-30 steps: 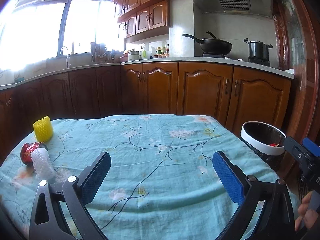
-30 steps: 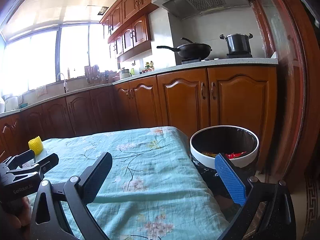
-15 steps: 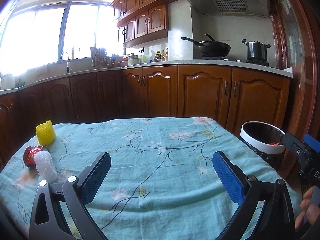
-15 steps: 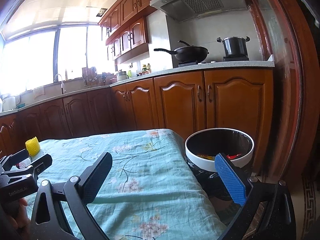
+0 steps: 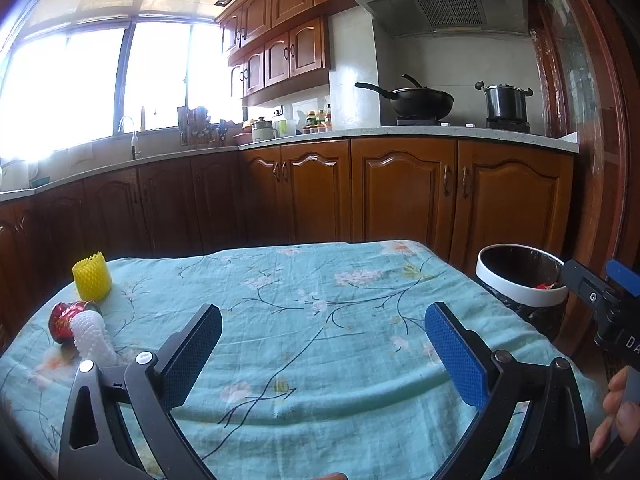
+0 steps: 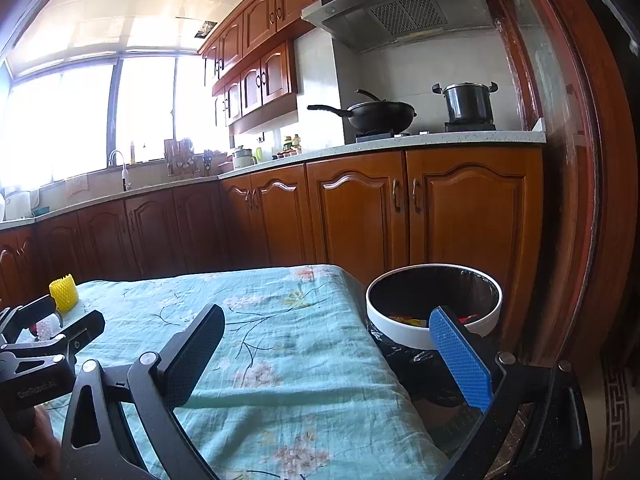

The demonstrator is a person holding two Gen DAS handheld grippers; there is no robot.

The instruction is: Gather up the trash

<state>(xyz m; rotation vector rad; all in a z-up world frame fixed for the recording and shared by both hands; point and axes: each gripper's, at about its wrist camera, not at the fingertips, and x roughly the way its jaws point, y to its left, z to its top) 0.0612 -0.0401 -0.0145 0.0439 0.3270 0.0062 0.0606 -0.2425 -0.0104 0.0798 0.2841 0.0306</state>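
At the far left of the table covered in a teal floral cloth (image 5: 320, 320) we see the remaining trash grouped together: a yellow foam fruit net (image 5: 92, 276) standing upright near the back corner, and just in front of it a crumpled red foil wrapper (image 5: 62, 322) touching a white foam fruit net (image 5: 94, 340). They sit well apart from the bin, so each piece has to be carried across the table.

Our left gripper (image 5: 323, 352) hangs over the middle of the cloth with its jaws spread wide and nothing between them; we judge it is held back and open this way to swing left toward the white net, the nearest piece.

Further right, our right gripper (image 6: 326, 354) is likewise released and empty, poised near the table's right edge, its blue pad in line with the white-rimmed round bin with a black liner (image 6: 434, 334). Red and yellow scraps already lie inside, so part of the job looks done.

Compared with a second ago, both cameras have pulled back and tilted up slightly: the table sits lower in view, more cabinet front shows, and the trash has not shifted.
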